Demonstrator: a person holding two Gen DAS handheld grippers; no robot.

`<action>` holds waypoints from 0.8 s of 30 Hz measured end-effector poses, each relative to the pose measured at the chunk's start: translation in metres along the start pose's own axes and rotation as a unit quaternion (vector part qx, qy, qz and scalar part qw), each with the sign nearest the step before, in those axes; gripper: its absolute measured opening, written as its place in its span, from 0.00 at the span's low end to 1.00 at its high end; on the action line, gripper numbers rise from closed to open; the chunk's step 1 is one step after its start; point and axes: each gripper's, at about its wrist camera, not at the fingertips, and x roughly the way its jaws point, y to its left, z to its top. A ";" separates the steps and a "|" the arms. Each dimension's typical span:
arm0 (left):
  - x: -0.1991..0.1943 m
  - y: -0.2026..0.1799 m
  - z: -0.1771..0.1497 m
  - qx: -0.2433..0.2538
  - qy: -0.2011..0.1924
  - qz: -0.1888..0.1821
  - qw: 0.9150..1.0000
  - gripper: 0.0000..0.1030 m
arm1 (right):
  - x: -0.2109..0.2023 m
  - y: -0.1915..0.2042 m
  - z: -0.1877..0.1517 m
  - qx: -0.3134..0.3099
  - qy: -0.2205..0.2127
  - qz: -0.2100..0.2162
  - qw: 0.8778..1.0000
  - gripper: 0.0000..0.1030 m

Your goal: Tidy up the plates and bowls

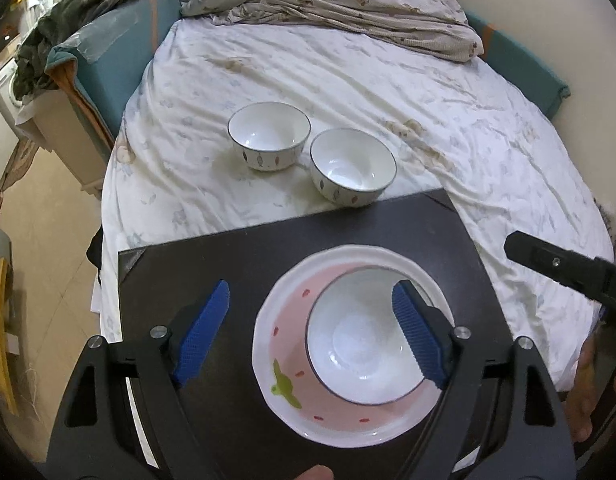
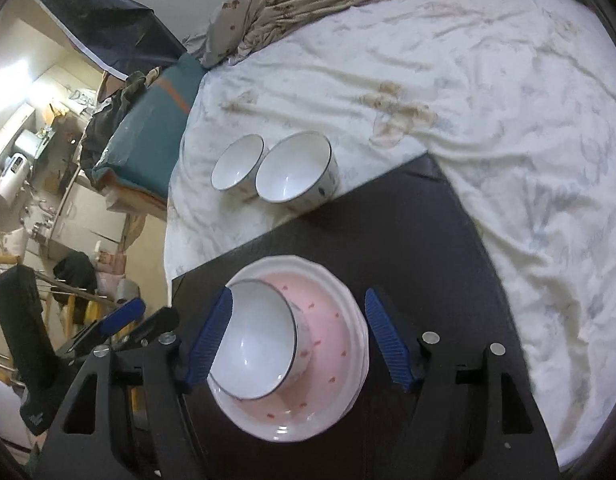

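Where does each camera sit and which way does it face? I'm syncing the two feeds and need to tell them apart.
Left wrist: on the left gripper, looking steeply down at the white bowl in the pink plate on the dark board; blue pads open, the right gripper at the right edge.
Right wrist: on the right gripper, looking down from the other side; pads open, the left gripper at left.
Shared: bowl, plate, board, two bowls on the bedsheet.
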 end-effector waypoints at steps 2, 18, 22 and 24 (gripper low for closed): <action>0.002 0.006 0.012 -0.007 0.004 -0.006 1.000 0.79 | 0.000 0.006 0.007 -0.015 0.000 -0.006 1.000 0.70; 0.065 0.032 0.067 -0.028 0.004 0.014 1.000 0.79 | 0.060 -0.023 0.075 -0.019 0.032 -0.056 0.998 0.70; 0.086 0.036 0.079 -0.037 0.013 0.002 0.999 0.79 | 0.079 -0.032 0.087 -0.013 0.046 -0.062 0.997 0.70; 0.095 0.034 0.085 -0.039 0.018 -0.005 0.999 0.79 | 0.085 -0.034 0.092 -0.007 0.048 -0.055 0.997 0.70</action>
